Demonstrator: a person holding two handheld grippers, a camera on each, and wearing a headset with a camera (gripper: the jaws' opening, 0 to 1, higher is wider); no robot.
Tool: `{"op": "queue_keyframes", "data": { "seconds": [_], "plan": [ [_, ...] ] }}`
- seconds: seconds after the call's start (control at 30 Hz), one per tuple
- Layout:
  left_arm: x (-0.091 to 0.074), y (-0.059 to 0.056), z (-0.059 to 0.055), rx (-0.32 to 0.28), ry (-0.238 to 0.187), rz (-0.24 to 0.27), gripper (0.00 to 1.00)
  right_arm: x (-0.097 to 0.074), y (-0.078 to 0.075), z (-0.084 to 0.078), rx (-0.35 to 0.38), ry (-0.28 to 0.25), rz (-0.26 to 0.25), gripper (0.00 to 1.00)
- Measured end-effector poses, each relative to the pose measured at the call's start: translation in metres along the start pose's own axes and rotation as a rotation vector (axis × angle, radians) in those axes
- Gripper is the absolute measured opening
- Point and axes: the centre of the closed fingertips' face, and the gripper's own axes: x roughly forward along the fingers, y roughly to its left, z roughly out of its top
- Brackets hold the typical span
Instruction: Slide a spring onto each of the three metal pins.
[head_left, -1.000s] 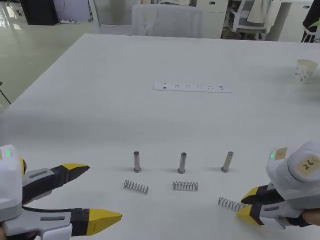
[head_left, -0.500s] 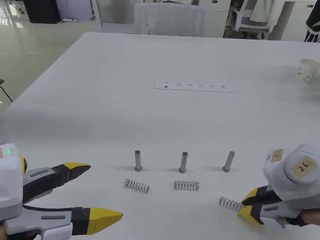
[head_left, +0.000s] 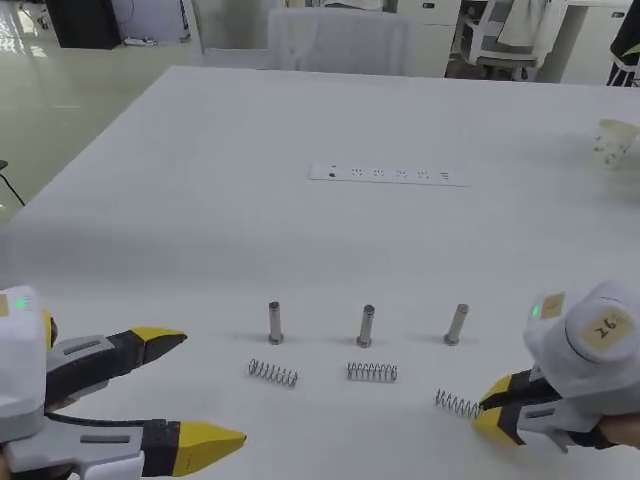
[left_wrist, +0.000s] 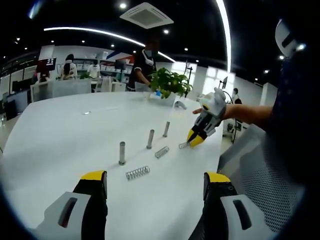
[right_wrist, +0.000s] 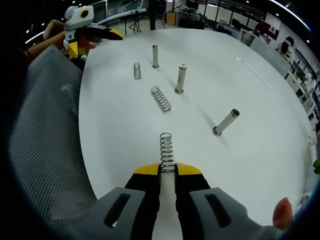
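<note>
Hardly anything moved: the right gripper (right_wrist: 167, 170) stays clamped on one end of the thin silver wire spring (right_wrist: 166, 149), near the rightmost short silver metal pin (right_wrist: 226, 121). It looks light and bendy, so pinch gently. Jaws of the left gripper (left_wrist: 155, 177) are wide apart.

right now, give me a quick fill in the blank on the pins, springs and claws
1. ___ pins stand upright on the table.
2. The right claw is shut on the end of one ___.
3. The left claw holds nothing, and its jaws stand ___.

Missing words: three; spring; open
</note>
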Motion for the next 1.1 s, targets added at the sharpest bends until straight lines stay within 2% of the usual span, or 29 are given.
{"op": "queue_keyframes", "data": {
  "seconds": [0.43, 1.1],
  "plan": [
    [0.008, -0.010, -0.001, 0.035, 0.044, -0.074, 0.69, -0.008, 0.010, 0.022, -0.011, -0.036, 0.021, 0.08],
    [0.034, -0.030, 0.001, 0.150, 0.141, -0.227, 0.64, -0.005, 0.029, 0.060, -0.127, -0.040, 0.071, 0.08]
  ]
}}
